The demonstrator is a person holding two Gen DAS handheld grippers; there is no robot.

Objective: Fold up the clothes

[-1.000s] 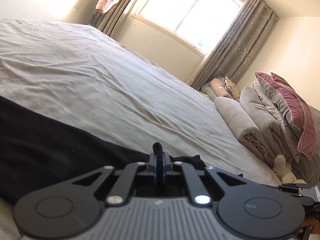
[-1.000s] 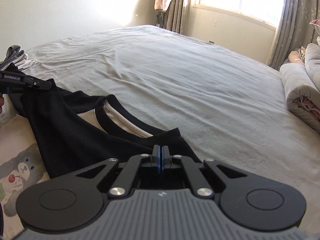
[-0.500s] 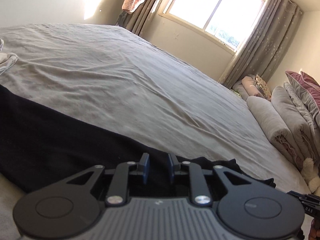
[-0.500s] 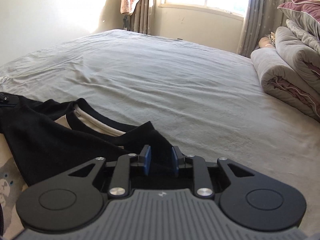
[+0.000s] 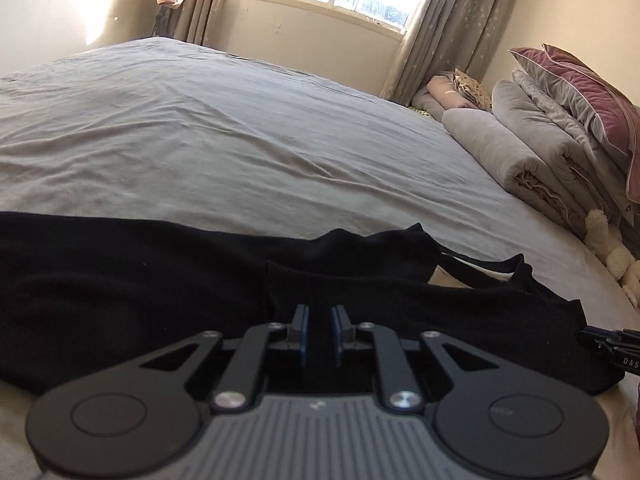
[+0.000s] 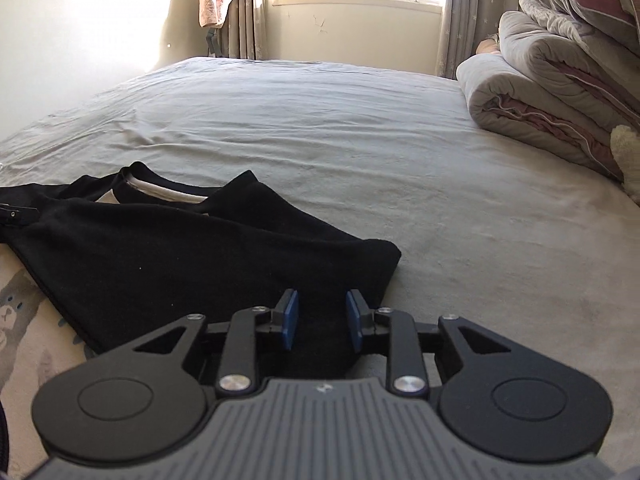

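Observation:
A black garment [image 5: 140, 272] lies spread along the near edge of the grey bed [image 5: 240, 140]. Its neckline [image 6: 160, 190] shows a white inner band. My left gripper [image 5: 319, 314] hovers over the black cloth; a narrow gap shows between its blue pads, nothing is pinched, and the jaws are closing. My right gripper [image 6: 322, 308] sits over the garment's [image 6: 160, 248] right corner with its jaws opening and the cloth lying loose below them. Each gripper's tip shows at the edge of the other's view: the right gripper [image 5: 612, 344], the left gripper [image 6: 12, 212].
Rolled grey quilts [image 6: 540, 92] and a maroon pillow [image 5: 580, 80] are stacked along the bed's right side, with a cream plush toy [image 5: 612, 248] beside them. A bear-patterned cover [image 6: 20, 308] lies under the garment's near edge. A window and curtains stand behind the bed.
Both grippers were shut on the black garment a second ago and have let it go. The cloth now lies flat on the bed, and both views have rolled level.

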